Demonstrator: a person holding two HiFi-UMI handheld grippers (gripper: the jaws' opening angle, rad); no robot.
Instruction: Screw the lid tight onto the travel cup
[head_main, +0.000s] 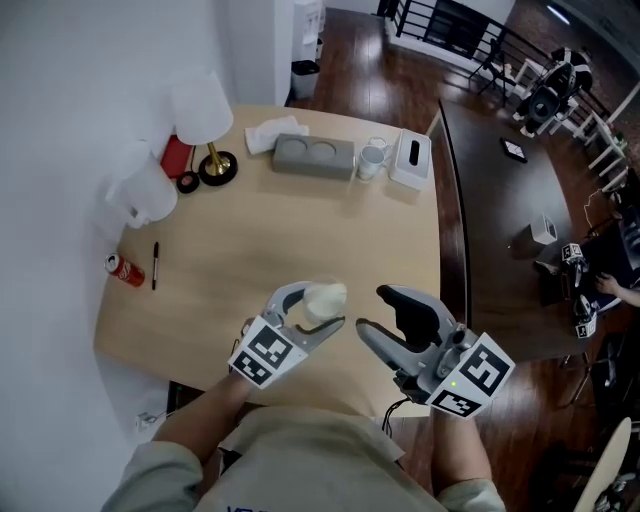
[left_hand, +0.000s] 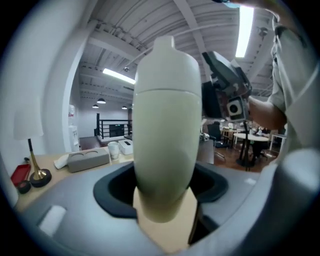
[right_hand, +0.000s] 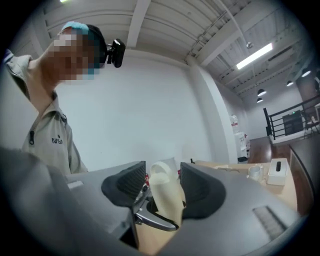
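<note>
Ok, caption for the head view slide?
Left tongs grip the cream travel cup; right tongs open beside it.

Office loft — dark meeting table (head_main: 500, 250), railing (head_main: 450, 25), strip-lit ceiling (left_hand: 125, 30)

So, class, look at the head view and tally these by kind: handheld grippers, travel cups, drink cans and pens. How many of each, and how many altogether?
Grippers: 2 (left gripper, right gripper)
Travel cup: 1
Drink can: 1
Pen: 1
Total: 5
</note>
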